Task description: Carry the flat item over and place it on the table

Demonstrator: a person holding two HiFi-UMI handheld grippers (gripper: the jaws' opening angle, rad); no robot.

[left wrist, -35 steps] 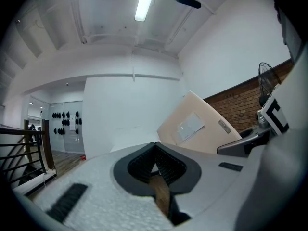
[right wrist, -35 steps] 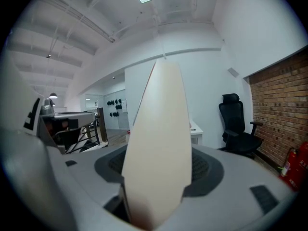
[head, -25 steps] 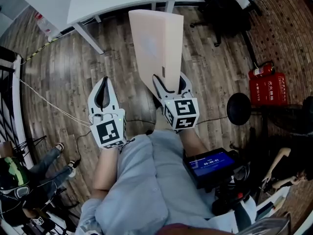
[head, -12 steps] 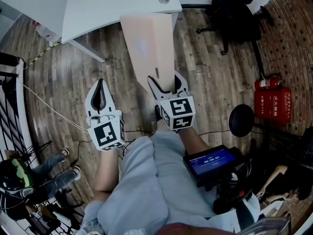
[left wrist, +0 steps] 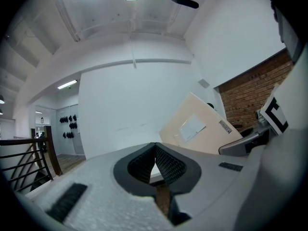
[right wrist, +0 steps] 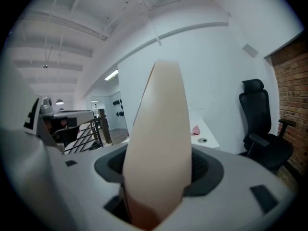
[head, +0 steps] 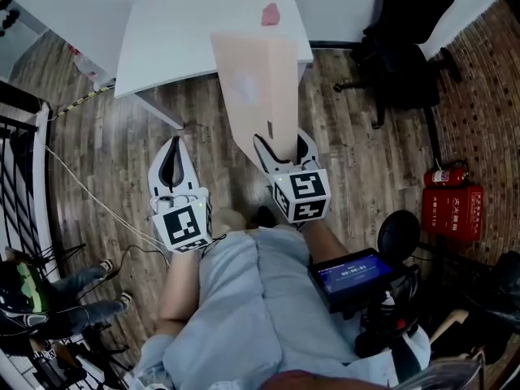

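A flat beige envelope-like package [head: 256,88] with a pale label stands on edge in my right gripper [head: 283,146], whose jaws are shut on its lower end. Its top edge overlaps the near edge of the white table [head: 179,31] in the head view. In the right gripper view the package [right wrist: 159,143] fills the space between the jaws. In the left gripper view the package [left wrist: 199,129] shows at the right. My left gripper [head: 171,159] is shut with nothing in it and hangs over the wooden floor, left of the package.
A small pink object [head: 270,13] lies on the table. A black office chair [head: 406,47] stands to the right, with a red fire extinguisher and box [head: 451,210] by the brick wall. A black railing [head: 20,161] and cables run along the left.
The table has come closer in the head view. The package's top now overlaps the table's edge. Both grippers keep their hold and spacing.
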